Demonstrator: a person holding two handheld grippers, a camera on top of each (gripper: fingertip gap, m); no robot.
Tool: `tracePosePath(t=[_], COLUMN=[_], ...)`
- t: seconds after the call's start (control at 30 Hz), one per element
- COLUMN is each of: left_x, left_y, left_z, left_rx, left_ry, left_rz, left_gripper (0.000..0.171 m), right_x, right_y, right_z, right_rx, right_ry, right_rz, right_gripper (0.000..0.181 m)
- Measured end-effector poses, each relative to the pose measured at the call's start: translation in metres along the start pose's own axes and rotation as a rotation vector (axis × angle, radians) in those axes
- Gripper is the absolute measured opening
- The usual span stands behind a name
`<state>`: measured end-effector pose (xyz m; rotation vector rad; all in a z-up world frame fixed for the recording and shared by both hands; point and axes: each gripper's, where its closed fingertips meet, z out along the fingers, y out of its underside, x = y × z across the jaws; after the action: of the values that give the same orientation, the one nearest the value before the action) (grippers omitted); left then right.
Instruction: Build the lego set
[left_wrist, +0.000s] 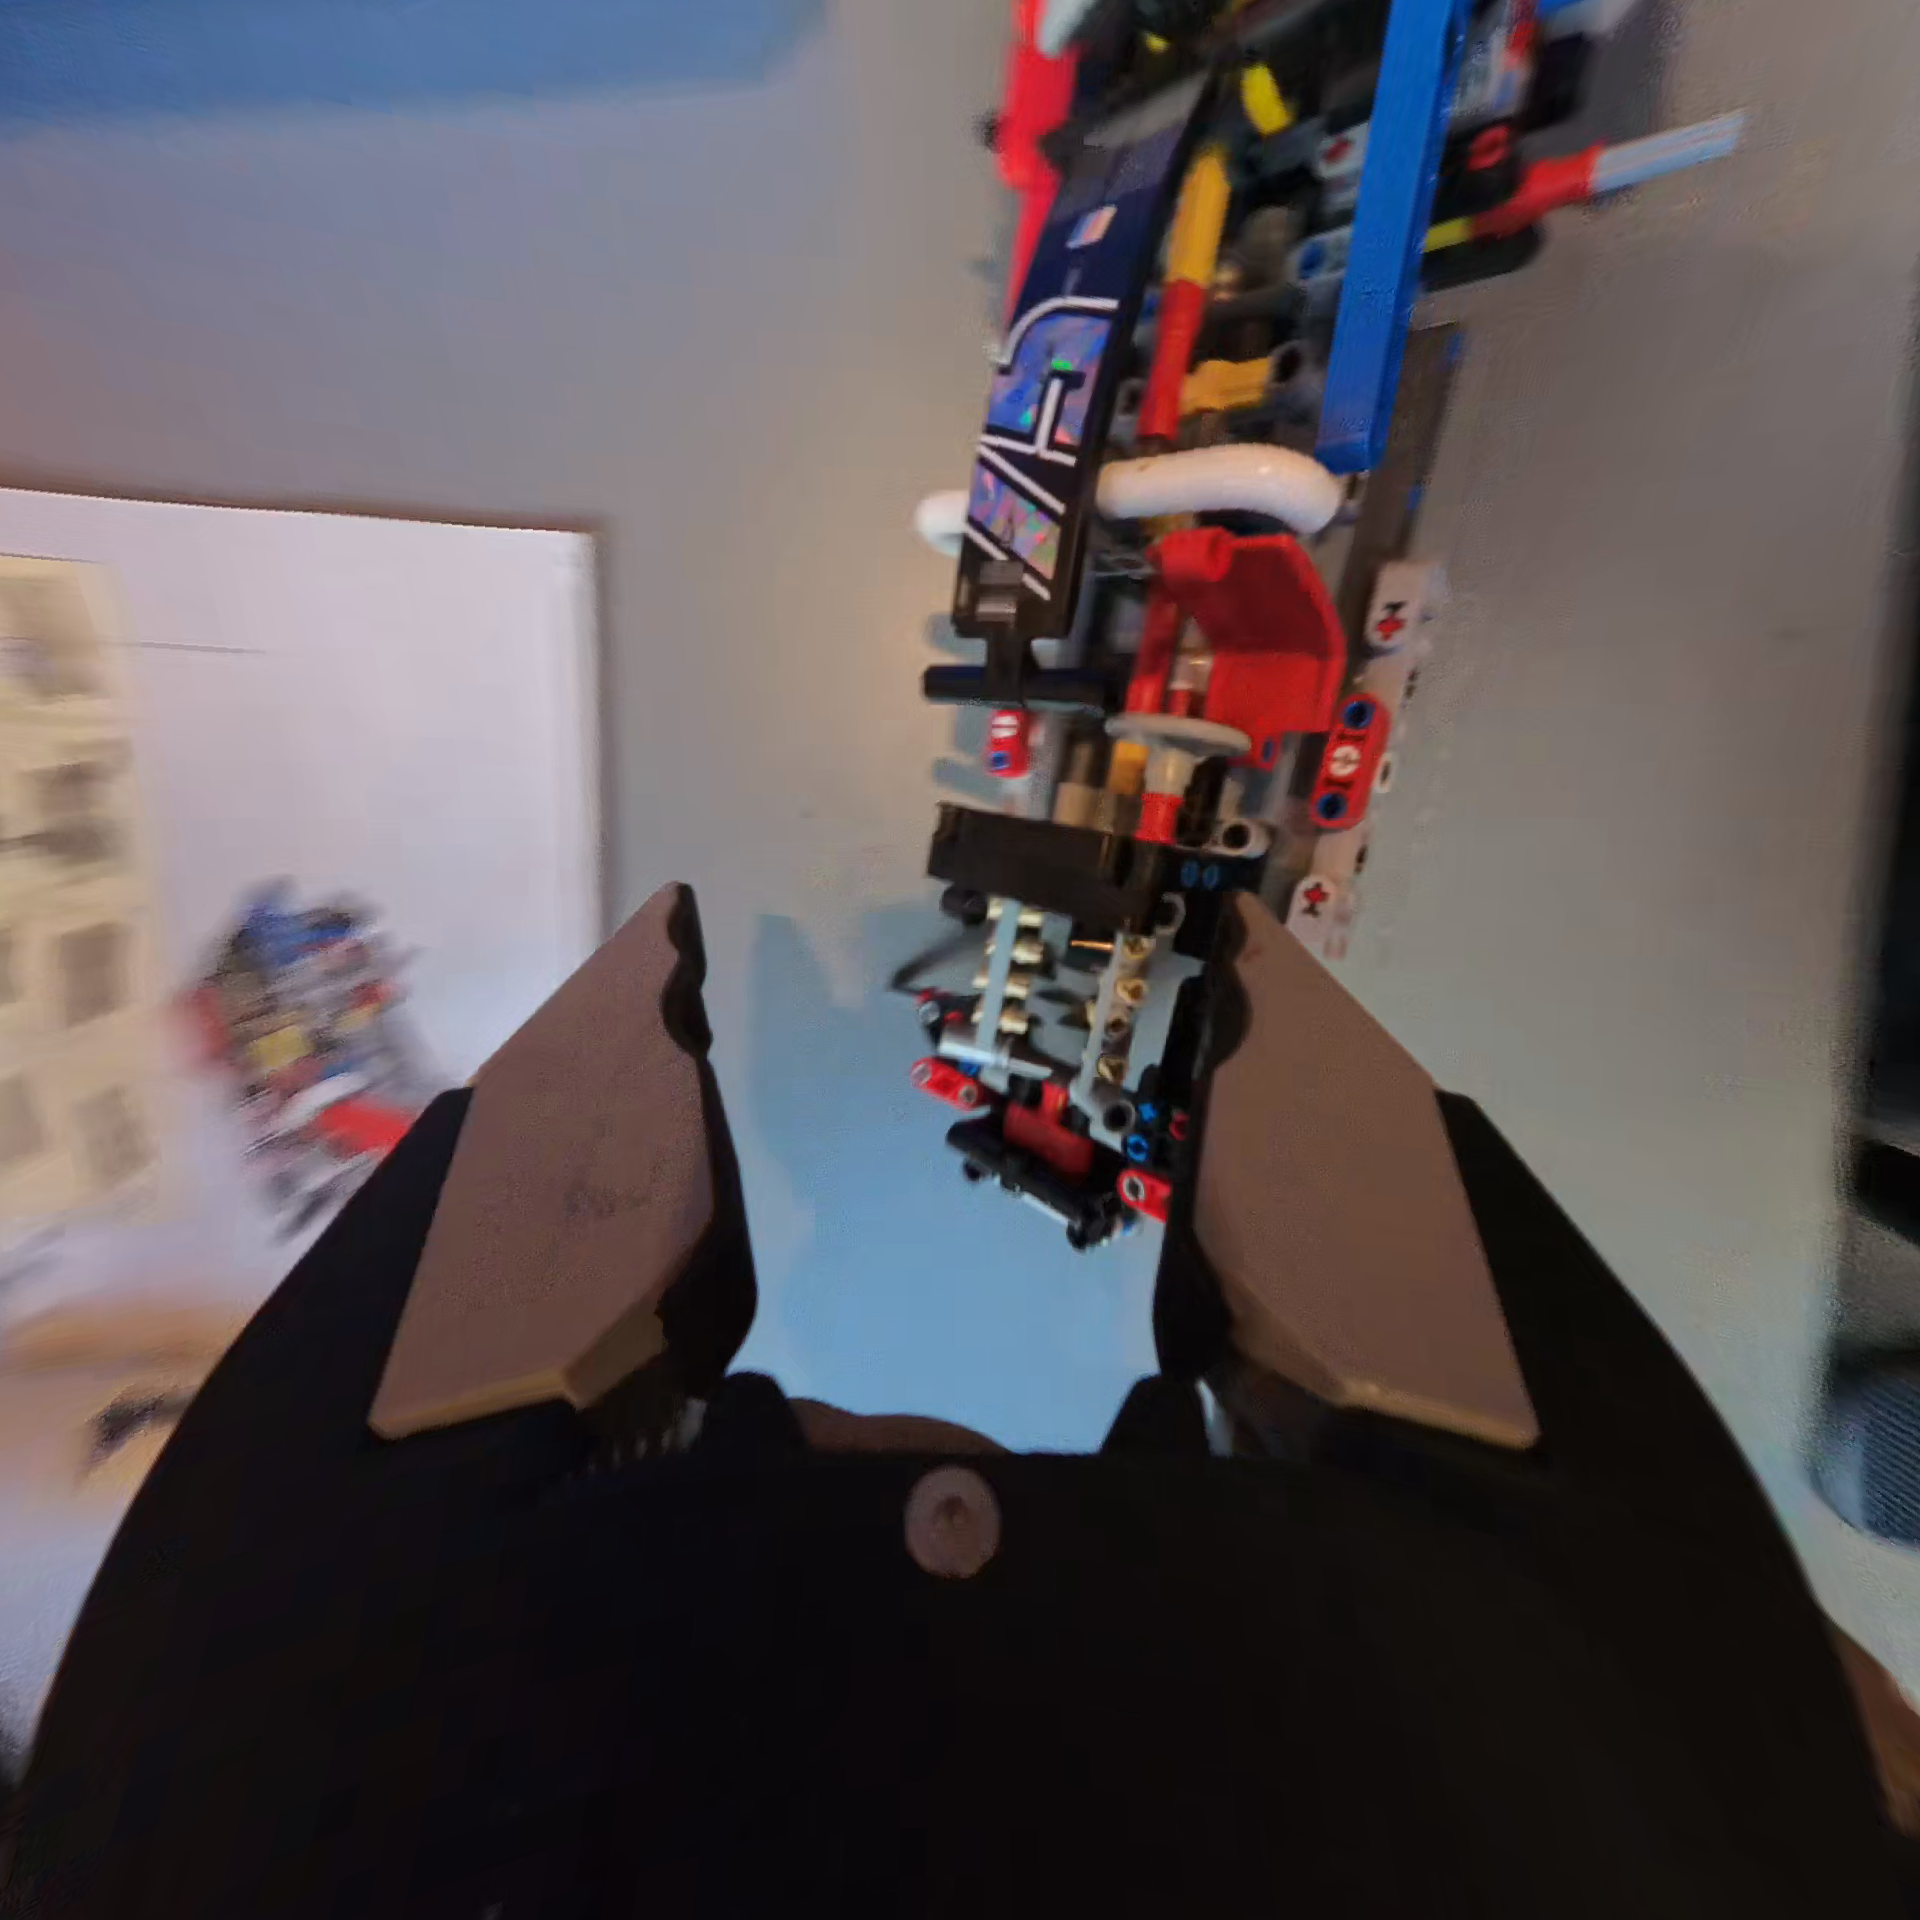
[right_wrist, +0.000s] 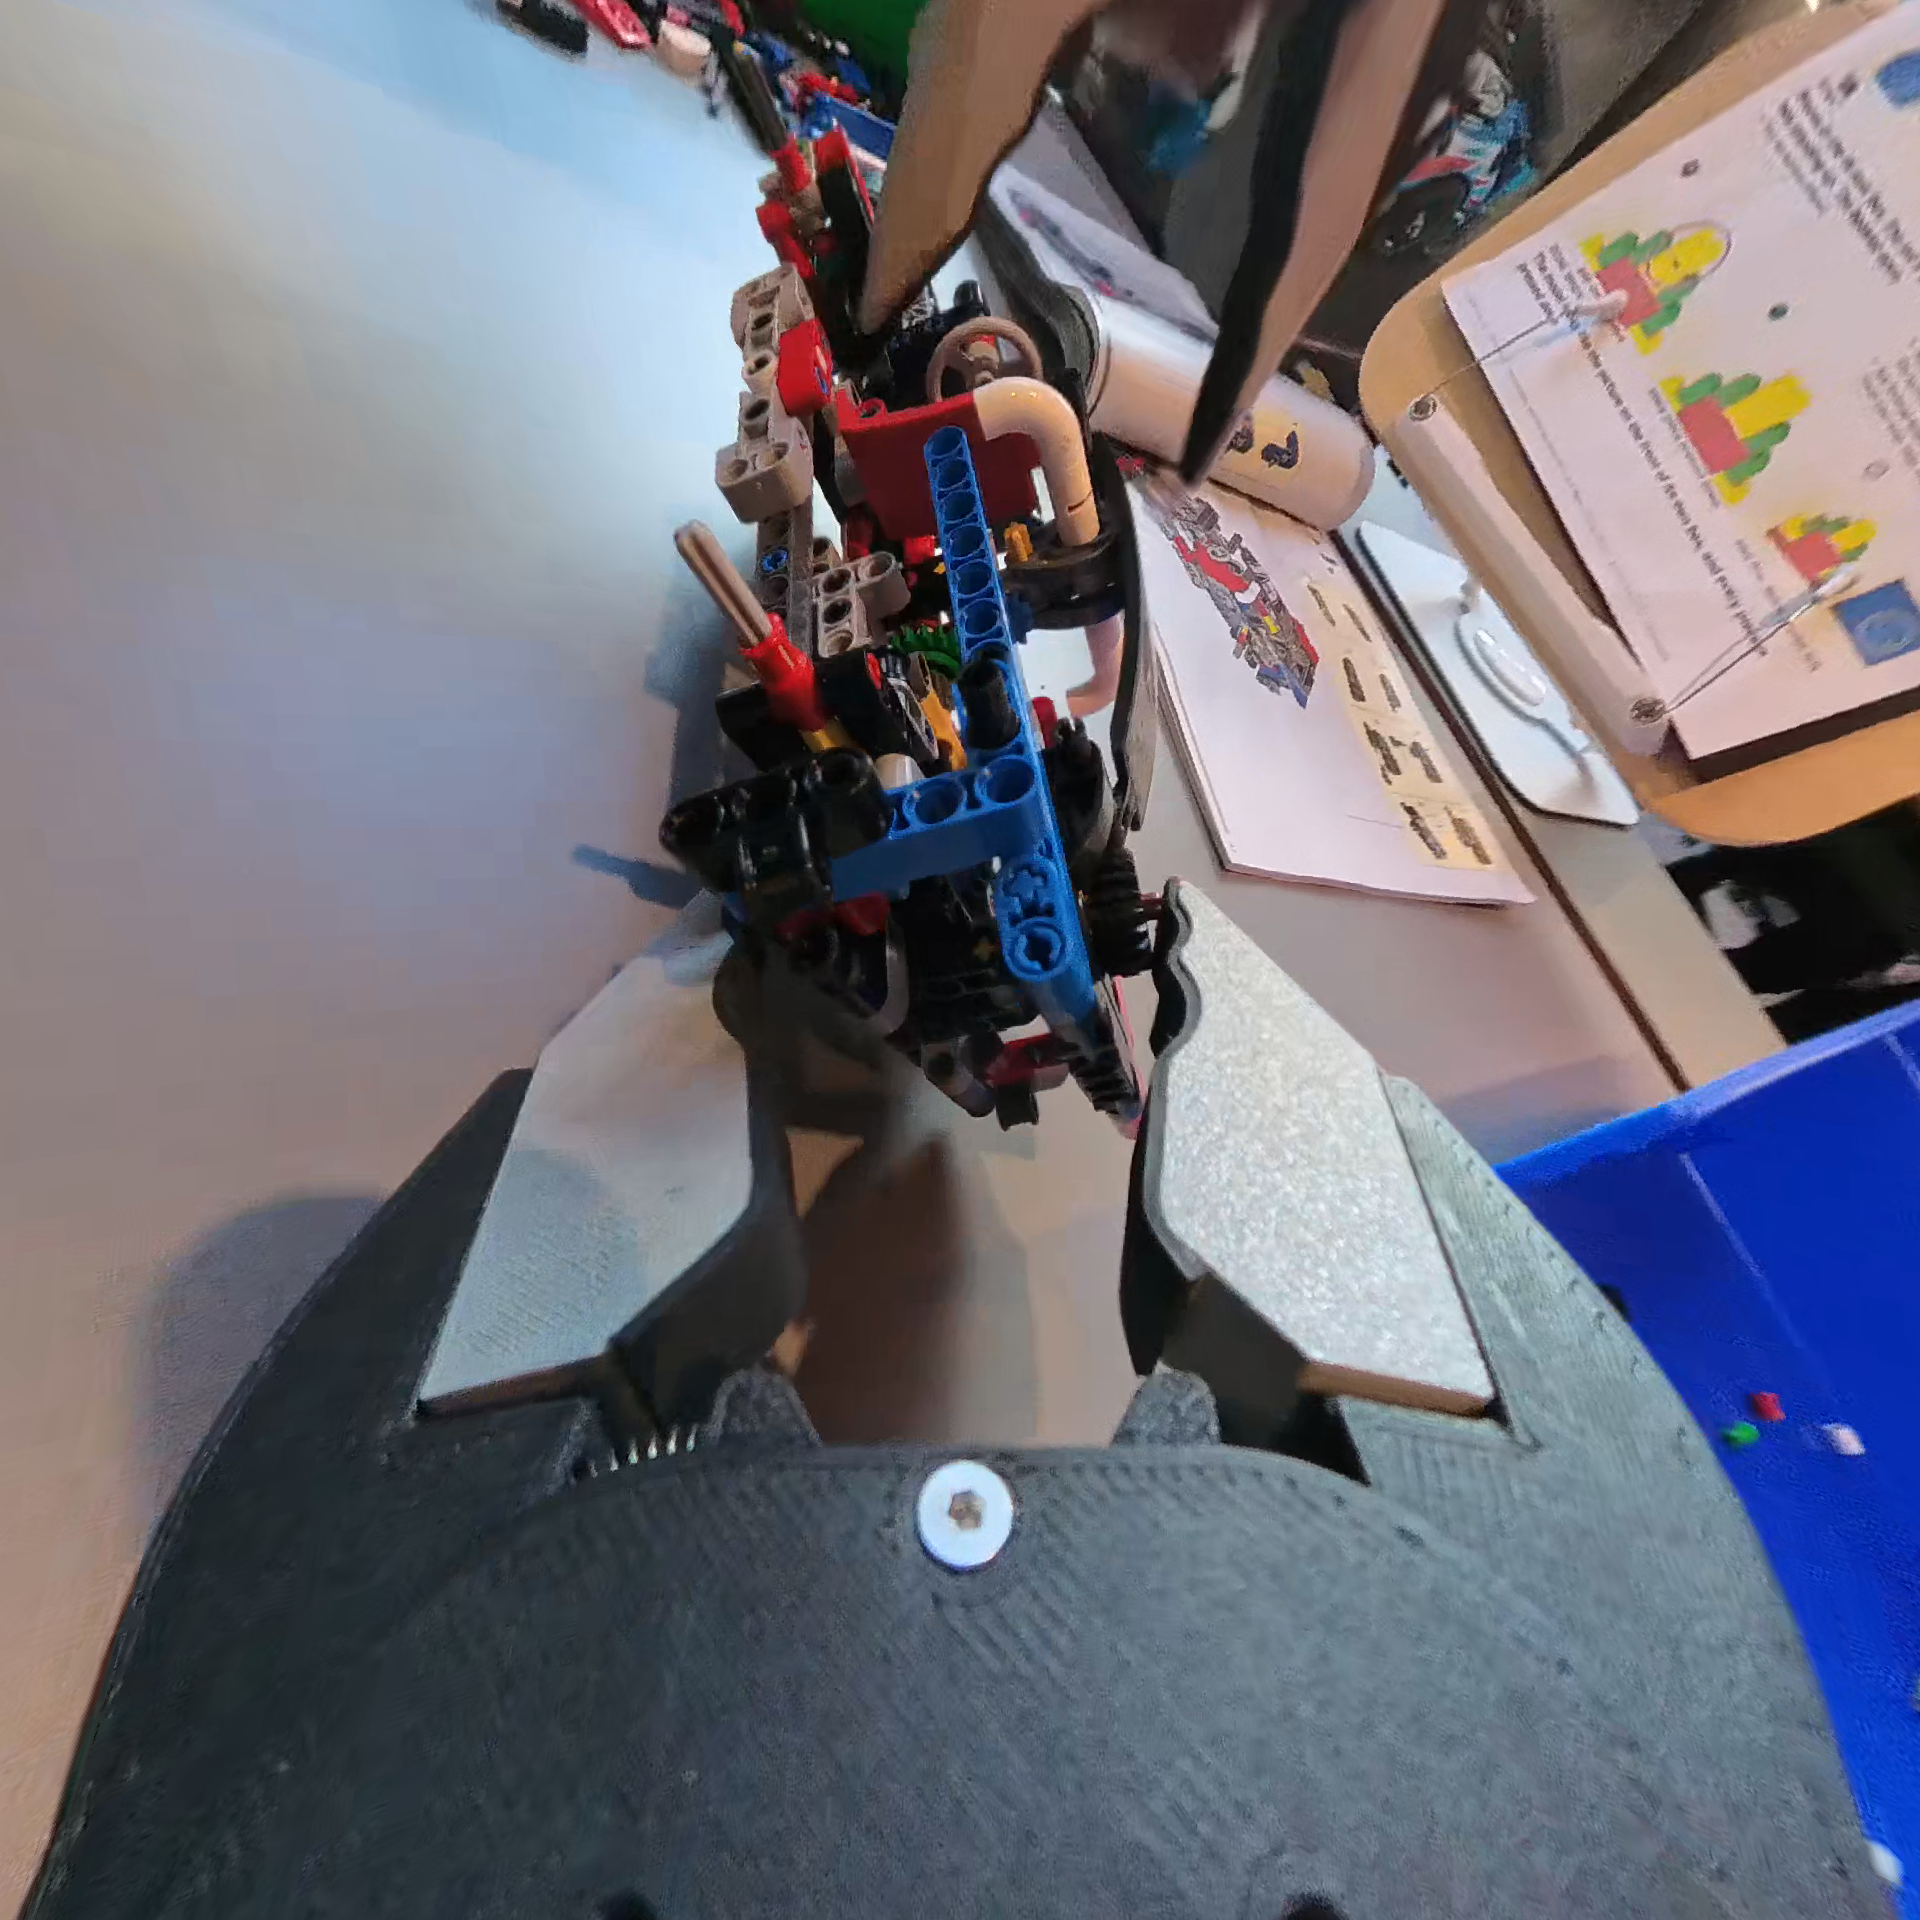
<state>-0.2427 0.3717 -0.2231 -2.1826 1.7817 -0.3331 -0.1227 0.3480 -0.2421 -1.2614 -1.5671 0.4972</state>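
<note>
Now both grippers meet at the lego model (right_wrist: 935, 665) on the grey bench (right_wrist: 312, 520).

Lengthwise on the bench lies the half-built model, a long blue beam (right_wrist: 971, 582) along its top. The right gripper (right_wrist: 940, 961) is clamped on its near end, fingers pressed against both sides. The left gripper (left_wrist: 961, 971) stands spread wide, one finger beside the model's far end, gripping nothing. An open instruction booklet (right_wrist: 1320, 717) lies toward the bench's right edge, near a blue bin (right_wrist: 1714, 1299).

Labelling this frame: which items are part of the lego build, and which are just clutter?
In play: lego model, right gripper around its near end, left gripper open at the other end, instruction booklet.

Clutter: blue bin, white cylinder, printed sheet.
</note>
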Motion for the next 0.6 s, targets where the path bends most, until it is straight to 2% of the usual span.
tracePosePath(t=[0.1, 0.13, 0.2, 0.3, 0.37, 0.43, 0.6], left_x=[0.014, 0.026, 0.033, 0.031, 0.017, 0.007, -0.001], left_y=[-0.022, -0.031, -0.035, -0.030, -0.032, -0.038, -0.039], left_z=[-0.023, -0.021, -0.009, 0.017, 0.018, 0.011, 0.010], left_rx=[0.084, 0.106, 0.056, -0.001, 0.011, 0.040, 0.025], left_ry=[-0.345, -0.409, -0.544, -0.555, -0.581, -0.582, -0.466], left_rz=[0.143, 0.197, 0.268, 0.257, 0.235, 0.216, 0.195], left_gripper=[0.094, 0.089, 0.082, 0.088, 0.080, 0.060, 0.058], right_x=[0.005, 0.006, 0.009, 0.014, 0.017, 0.021, 0.027], right_y=[-0.001, -0.001, -0.002, -0.002, -0.003, -0.003, -0.001], right_z=[0.000, 0.000, 0.000, 0.001, 0.001, 0.001, 0.001], right_rx=[0.021, 0.028, 0.033, 0.042, 0.052, 0.059, 0.076], right_ry=[-0.034, -0.046, -0.071, -0.113, -0.149, -0.184, -0.236], right_rz=[0.069, 0.087, 0.121, 0.190, 0.255, 0.312, 0.378], right_gripper=[0.073, 0.073, 0.073, 0.073, 0.074, 0.074, 0.073])
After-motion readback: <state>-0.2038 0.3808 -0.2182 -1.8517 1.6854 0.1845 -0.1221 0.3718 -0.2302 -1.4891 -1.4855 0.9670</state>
